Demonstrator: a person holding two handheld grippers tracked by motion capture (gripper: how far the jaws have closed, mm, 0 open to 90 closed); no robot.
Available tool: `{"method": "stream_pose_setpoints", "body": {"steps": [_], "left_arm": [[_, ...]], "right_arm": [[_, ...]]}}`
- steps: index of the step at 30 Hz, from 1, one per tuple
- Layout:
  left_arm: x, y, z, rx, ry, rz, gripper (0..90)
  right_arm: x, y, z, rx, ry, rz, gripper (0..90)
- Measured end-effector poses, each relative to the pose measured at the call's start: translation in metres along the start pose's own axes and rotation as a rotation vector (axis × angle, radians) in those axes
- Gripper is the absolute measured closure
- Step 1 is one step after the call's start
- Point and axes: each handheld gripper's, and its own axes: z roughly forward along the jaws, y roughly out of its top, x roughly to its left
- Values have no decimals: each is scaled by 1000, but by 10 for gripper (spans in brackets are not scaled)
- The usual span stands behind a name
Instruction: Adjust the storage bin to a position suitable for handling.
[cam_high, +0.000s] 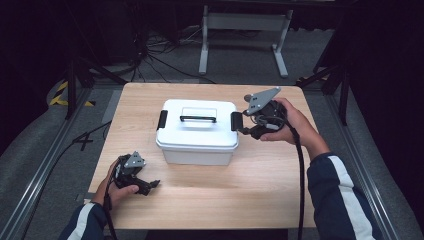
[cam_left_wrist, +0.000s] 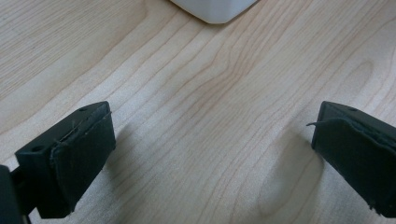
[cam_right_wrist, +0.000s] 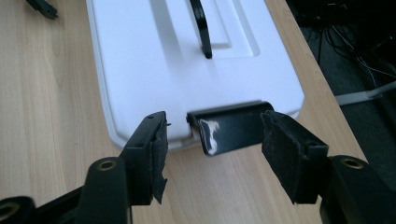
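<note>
At the near left of the wooden table (cam_high: 260, 185), the left gripper (cam_high: 150, 184) rests low with its jaws spread wide over bare wood. The white lidded box (cam_high: 197, 131) sits mid-table, rectangular, with a black carry handle (cam_high: 198, 119) flat in a recessed lid and a black latch (cam_high: 161, 119) at each end. The right gripper (cam_right_wrist: 212, 140) holds its jaws apart on either side of the right-end latch (cam_right_wrist: 231, 133), not clamped on it.

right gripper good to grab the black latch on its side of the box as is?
Probably yes. The right gripper is open, its jaws either side of the black latch on the white box, with nothing between them.
</note>
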Motion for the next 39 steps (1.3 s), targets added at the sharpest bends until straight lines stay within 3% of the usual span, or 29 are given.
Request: {"method": "stream_pose_setpoints", "body": {"steps": [10, 20, 33, 39], "left_arm": [[-1, 0, 1, -5, 1, -8, 1], [-1, -1, 0, -3, 2, -14, 1], [-3, -2, -2, 1, 31, -51, 1], [-4, -3, -2, -3, 45, -54, 3]], "right_arm": [[1, 28, 24, 21, 38, -66, 433], [-1, 46, 36, 35, 55, -107, 456], [-3, 77, 62, 93, 90, -200, 540], [-2, 88, 72, 117, 107, -207, 582]]}}
